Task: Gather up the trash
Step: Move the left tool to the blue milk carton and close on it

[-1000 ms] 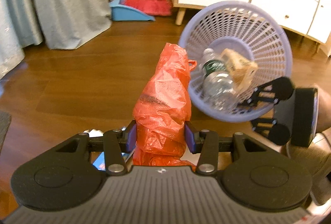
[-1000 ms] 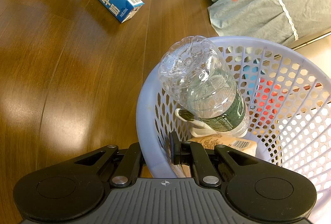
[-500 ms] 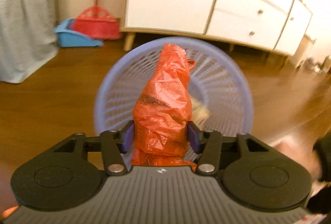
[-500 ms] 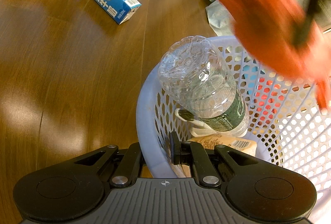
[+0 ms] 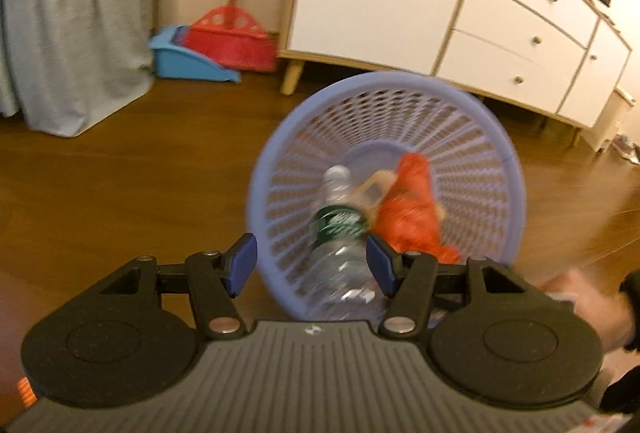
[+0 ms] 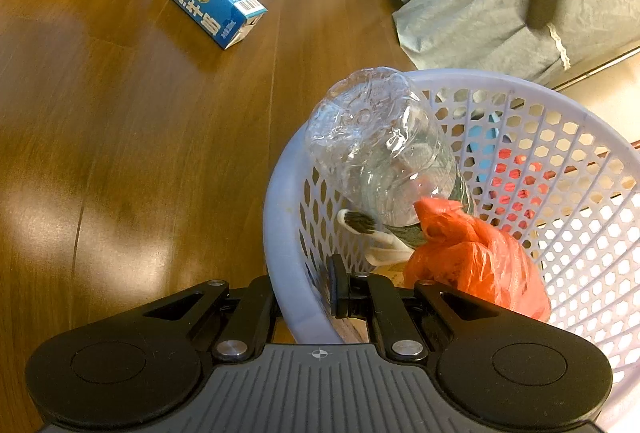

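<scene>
three pieces are lying in the basket [image 6: 520, 113]: bottle [image 6: 384, 153], orange bag [image 6: 480, 265], a wrapper. i'm pinching its rim with my right gripper [image 6: 308, 297], left gripper [image 5: 308, 265] spread empty; milk carton [image 6: 210, 5] is waiting on the floor.

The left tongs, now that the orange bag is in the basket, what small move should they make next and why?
Probably swing the left tongs, open and empty, away from the lavender basket toward the blue carton lying on the wood floor. The orange bag already rests inside beside the clear bottle, and the right tongs grip the basket rim, so the carton looks like the nearest trash left.
</scene>
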`<action>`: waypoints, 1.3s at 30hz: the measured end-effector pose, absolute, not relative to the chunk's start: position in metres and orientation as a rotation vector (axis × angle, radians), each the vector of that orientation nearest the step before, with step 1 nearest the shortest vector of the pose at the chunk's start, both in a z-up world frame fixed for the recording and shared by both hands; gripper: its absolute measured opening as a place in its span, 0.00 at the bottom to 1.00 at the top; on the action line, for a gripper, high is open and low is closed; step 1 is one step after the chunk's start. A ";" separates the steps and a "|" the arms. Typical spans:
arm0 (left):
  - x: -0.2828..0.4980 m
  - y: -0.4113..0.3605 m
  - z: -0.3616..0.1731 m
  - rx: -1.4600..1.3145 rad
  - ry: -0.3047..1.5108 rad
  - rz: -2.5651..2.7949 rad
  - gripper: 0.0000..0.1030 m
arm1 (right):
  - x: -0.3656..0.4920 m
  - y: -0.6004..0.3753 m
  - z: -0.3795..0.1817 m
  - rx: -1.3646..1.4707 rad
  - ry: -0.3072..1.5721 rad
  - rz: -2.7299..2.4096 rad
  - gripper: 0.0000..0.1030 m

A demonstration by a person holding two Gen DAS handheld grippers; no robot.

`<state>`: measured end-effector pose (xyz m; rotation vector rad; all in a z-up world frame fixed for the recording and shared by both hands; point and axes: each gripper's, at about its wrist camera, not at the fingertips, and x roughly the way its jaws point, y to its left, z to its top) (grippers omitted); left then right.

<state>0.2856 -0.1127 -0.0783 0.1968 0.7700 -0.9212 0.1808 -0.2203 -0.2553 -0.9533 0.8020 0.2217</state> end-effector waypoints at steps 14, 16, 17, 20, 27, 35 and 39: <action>0.275 0.024 -0.112 0.221 0.906 -0.629 0.57 | 0.181 -0.221 -0.257 -0.955 0.802 0.220 0.04; 0.273 0.037 -0.117 0.221 0.919 -0.596 0.58 | 0.180 -0.222 -0.256 -0.956 0.802 0.220 0.04; 0.273 0.043 -0.118 0.224 0.921 -0.586 0.59 | 0.180 -0.222 -0.256 -0.956 0.802 0.220 0.04; 0.271 0.060 -0.123 0.229 0.923 -0.553 0.60 | 0.180 -0.222 -0.257 -0.954 0.803 0.219 0.04; 0.272 0.083 -0.136 0.240 0.932 -0.497 0.61 | 0.180 -0.222 -0.257 -0.953 0.804 0.218 0.04; 0.279 0.075 -0.153 0.305 0.909 -0.532 0.65 | 0.180 -0.221 -0.257 -0.958 0.805 0.220 0.04; 0.291 0.063 -0.164 0.363 0.889 -0.577 0.65 | 0.178 -0.222 -0.257 -0.961 0.806 0.222 0.04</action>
